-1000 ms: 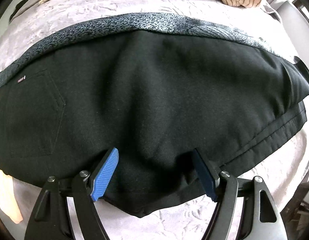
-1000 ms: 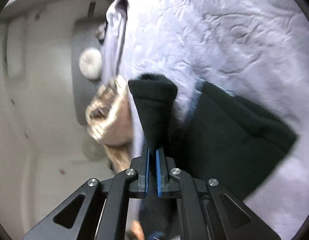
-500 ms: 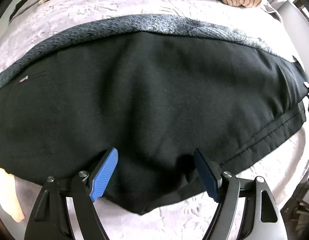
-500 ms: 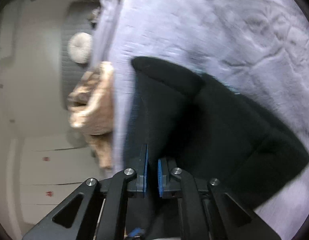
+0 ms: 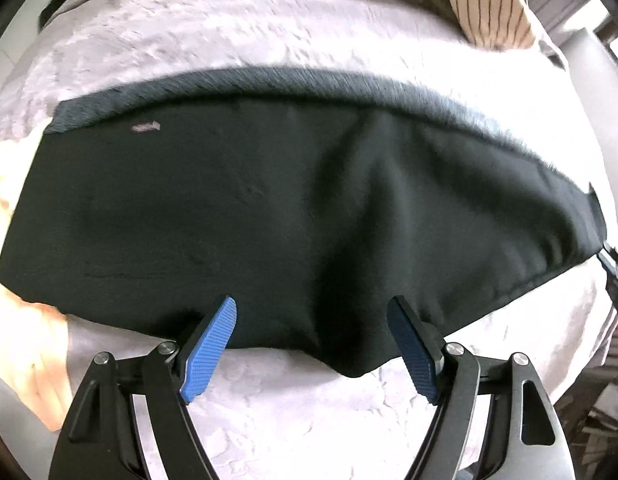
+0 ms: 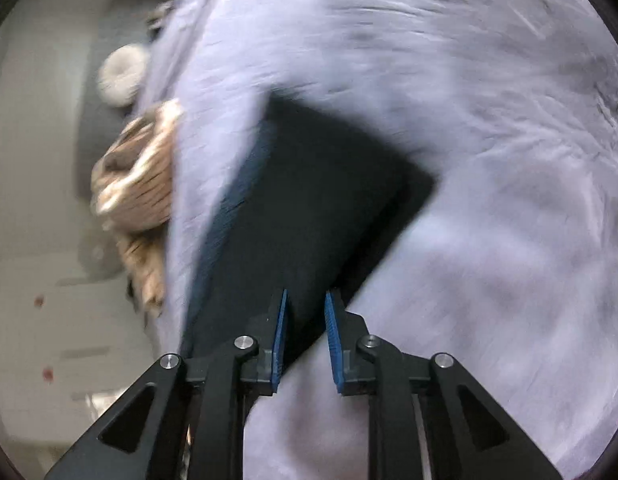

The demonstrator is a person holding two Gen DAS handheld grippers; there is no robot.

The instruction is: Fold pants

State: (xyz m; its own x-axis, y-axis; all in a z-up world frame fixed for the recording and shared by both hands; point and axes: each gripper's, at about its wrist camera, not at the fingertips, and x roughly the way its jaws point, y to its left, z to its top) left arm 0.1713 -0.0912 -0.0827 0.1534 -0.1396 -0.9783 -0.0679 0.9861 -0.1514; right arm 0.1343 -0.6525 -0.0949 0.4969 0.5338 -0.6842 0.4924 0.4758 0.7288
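A: Pants point(image 5: 293, 216), black, laid flat across lilac bedspread point(image 5: 309, 408). Change since a second ago?

B: Released by right gripper point(image 6: 305, 332); previously pinched shut on cloth end, jaws now opening, fabric between pads but no longer pressed. Likely fold laid down.

A: Left gripper point(image 5: 313, 344)?

B: Spread wide over near edge of pants, gripping nothing; lifted back slightly.

A: View differences?

B: Left wrist only: full length, grey band along far edge, striped fabric point(image 5: 489, 20) beyond pants. Right wrist only: end of pants by bed edge, floor, tan bundle point(image 6: 137, 176) beside.
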